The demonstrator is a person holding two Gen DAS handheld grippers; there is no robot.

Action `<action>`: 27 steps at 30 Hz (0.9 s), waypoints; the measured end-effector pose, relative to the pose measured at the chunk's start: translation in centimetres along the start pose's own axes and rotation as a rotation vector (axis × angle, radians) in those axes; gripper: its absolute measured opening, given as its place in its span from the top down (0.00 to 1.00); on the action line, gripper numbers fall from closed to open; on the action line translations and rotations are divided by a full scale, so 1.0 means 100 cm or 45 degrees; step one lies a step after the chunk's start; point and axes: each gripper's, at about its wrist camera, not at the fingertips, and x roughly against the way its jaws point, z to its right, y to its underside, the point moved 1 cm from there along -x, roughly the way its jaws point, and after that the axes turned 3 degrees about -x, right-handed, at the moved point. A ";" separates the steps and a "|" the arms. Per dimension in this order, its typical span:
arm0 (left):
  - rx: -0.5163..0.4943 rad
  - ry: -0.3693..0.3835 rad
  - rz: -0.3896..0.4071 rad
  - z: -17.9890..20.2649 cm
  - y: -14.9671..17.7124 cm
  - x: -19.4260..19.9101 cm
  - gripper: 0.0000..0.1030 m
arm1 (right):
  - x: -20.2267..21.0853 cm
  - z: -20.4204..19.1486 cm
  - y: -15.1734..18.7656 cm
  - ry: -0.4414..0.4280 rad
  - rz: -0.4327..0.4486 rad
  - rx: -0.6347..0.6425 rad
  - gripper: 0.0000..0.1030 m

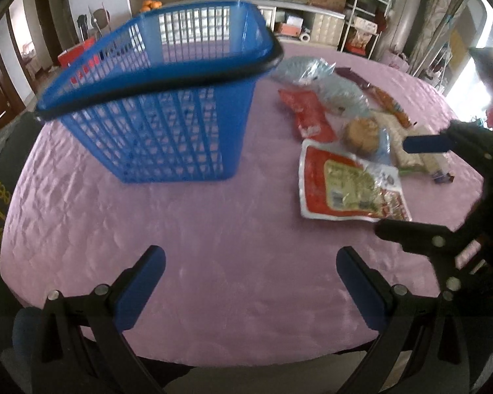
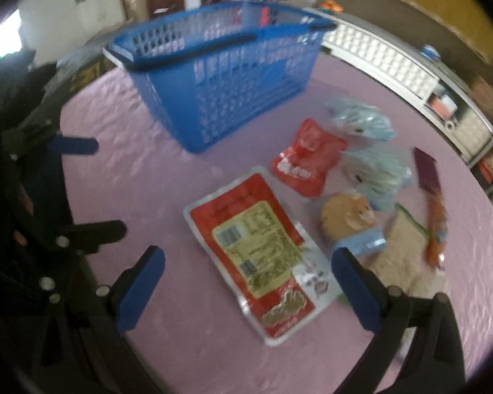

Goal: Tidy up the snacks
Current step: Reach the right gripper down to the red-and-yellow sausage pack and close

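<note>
Blue slotted plastic basket (image 1: pixel 167 105) looked empty; snack packets (image 2: pixel 263 256) all lay on pink tablecloth (image 1: pixel 213 262). Left gripper (image 1: pixel 249 282) and right gripper (image 2: pixel 246 289) gaped wide, holding nothing. Task judged unstarted.

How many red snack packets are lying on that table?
2. A big red packet lies nearest the right gripper; a small red packet lies beyond it, by the blue basket. None seem hidden.

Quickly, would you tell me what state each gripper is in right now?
Left gripper: open, holding nothing, above the bare tablecloth.
Right gripper: open, holding nothing, with the large red packet between its fingers.
</note>
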 end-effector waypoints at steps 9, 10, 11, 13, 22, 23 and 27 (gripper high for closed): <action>0.004 0.002 -0.049 0.000 -0.005 -0.024 0.00 | -0.036 0.017 -0.006 0.031 -0.078 0.091 0.00; 0.004 0.004 -0.053 0.000 -0.006 -0.027 0.00 | -0.038 0.016 -0.007 0.019 -0.084 0.133 0.00; 0.003 0.005 -0.058 0.001 -0.006 -0.029 0.00 | -0.041 0.017 -0.008 0.009 -0.090 0.165 0.00; 0.003 0.007 -0.064 0.002 -0.008 -0.033 0.00 | -0.043 0.017 -0.012 -0.029 -0.101 0.234 0.00; 0.008 0.002 -0.069 -0.002 -0.010 -0.037 0.00 | -0.057 0.006 -0.017 -0.209 -0.249 0.508 0.00; 0.007 0.002 -0.070 -0.002 -0.009 -0.037 0.00 | -0.060 0.004 -0.018 -0.215 -0.262 0.512 0.00; -0.004 -0.003 -0.077 0.000 -0.009 -0.039 0.00 | -0.070 -0.014 -0.008 -0.232 -0.254 0.557 0.00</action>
